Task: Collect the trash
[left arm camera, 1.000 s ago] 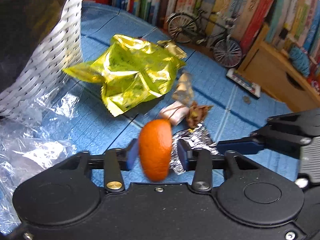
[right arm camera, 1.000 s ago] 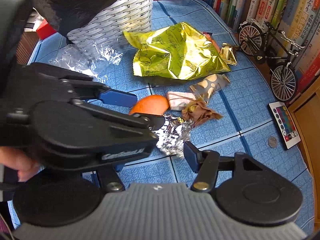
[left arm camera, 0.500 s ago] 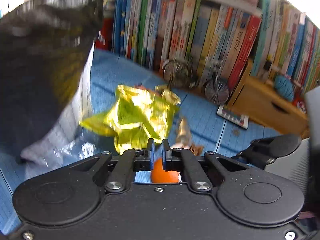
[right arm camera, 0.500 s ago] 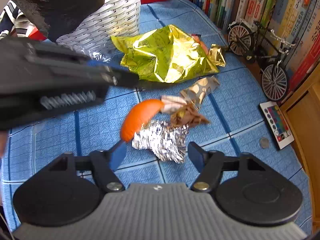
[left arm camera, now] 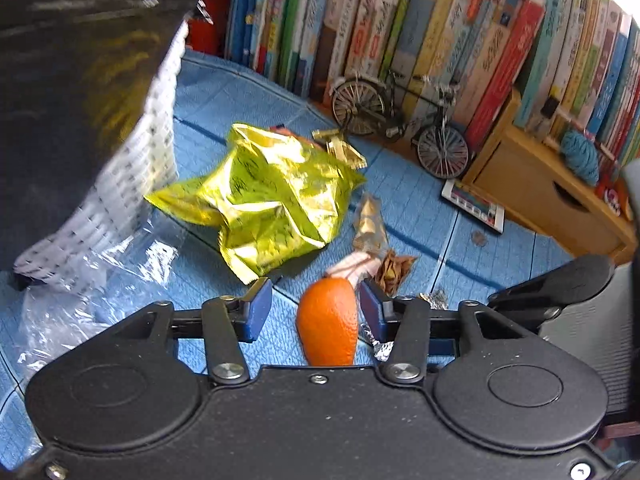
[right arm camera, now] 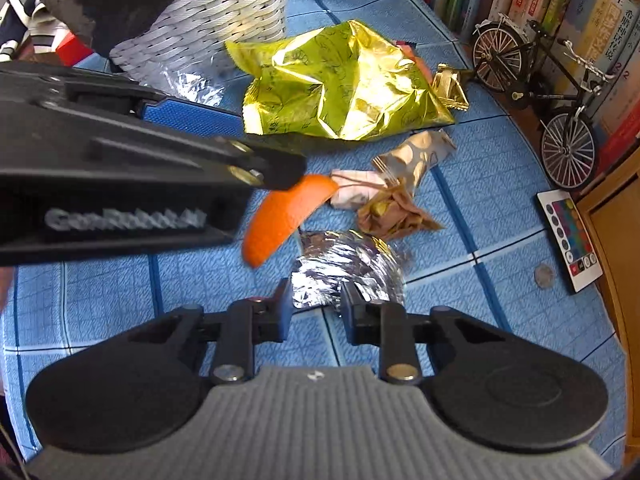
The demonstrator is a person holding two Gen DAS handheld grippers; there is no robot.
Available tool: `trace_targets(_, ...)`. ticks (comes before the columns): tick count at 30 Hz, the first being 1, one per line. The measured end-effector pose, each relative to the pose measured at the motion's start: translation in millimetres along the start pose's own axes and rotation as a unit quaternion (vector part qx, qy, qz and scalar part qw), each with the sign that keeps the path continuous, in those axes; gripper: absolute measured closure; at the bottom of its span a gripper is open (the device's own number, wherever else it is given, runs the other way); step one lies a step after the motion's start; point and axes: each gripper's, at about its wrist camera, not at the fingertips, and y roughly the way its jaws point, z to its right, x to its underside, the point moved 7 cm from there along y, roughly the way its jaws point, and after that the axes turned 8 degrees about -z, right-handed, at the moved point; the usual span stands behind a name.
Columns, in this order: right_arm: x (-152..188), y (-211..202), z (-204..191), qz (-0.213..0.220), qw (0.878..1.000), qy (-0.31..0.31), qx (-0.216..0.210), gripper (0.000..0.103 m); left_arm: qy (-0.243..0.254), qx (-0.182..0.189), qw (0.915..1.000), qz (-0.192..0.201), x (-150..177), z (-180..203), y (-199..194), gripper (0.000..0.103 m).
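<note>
An orange peel (left arm camera: 328, 320) lies on the blue mat (left arm camera: 420, 208) between the fingers of my open left gripper (left arm camera: 312, 308), nearer the right finger and gripped by neither. In the right wrist view the peel (right arm camera: 288, 216) sits half under a left finger (right arm camera: 260, 168). A crumpled silver foil (right arm camera: 352, 264) lies just right of the peel. My right gripper (right arm camera: 316, 304) has its fingers drawn in on the foil's near edge. A gold snack bag (left arm camera: 276, 192) and small wrappers (right arm camera: 384, 200) lie beyond.
A white woven basket (right arm camera: 224, 8) lined with a black bag stands at the back left, with clear plastic film (left arm camera: 80, 280) at its foot. A model bicycle (left arm camera: 400, 120), a row of books, a wooden box (left arm camera: 540, 196), a small remote (right arm camera: 568, 236) and a coin (right arm camera: 544, 274) line the right side.
My left gripper was open around the peel, shut above it half a second ago, and has opened around it again. My right gripper's fingers have narrowed from wide open onto the foil's near edge.
</note>
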Motion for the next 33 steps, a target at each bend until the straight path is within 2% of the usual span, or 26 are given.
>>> trace_targets(3, 1, -5, 3, 0.006, 1.0, 0.006, 0.001, 0.077, 0.001, 0.003, 0.9999, -0.013, 4, 3, 10, 0.05)
trace_targets(8, 1, -10, 13, 0.01, 1.0, 0.015, 0.003, 0.081, -0.011, 0.005, 0.9992, -0.037, 11, 3, 28, 0.05)
trace_targets(11, 2, -14, 20, 0.011, 1.0, 0.014, 0.004, 0.082, -0.022, 0.02, 0.9979, -0.057, 15, 2, 35, 0.061)
trace_targets(12, 2, -16, 23, 0.015, 1.0, 0.017, 0.005, 0.082, -0.02, 0.017, 0.9981, -0.056, 16, 2, 35, 0.067)
trace_targets(15, 1, -20, 34, 0.021, 0.999, 0.03, 0.008, 0.082, 0.002, 0.005, 0.9987, -0.051, 18, 5, 35, 0.068)
trace_targets(20, 1, -19, 45, 0.021, 0.999, 0.046, 0.011, 0.081, 0.007, 0.004, 0.999, -0.044, 18, 6, 32, 0.069)
trace_targets(28, 1, -21, 43, 0.022, 0.999, 0.042, 0.004, 0.08, 0.025, -0.005, 0.9997, -0.006, 7, 8, 11, 0.069)
trace_targets(31, 1, -20, 44, 0.024, 0.999, 0.046, 0.006, 0.074, 0.03, -0.007, 0.9995, 0.002, 5, 8, 5, 0.069)
trace_targets(33, 3, -18, 46, 0.024, 0.998, 0.053, 0.013, 0.052, 0.031, -0.007, 0.9995, 0.001, 5, 7, 3, 0.069)
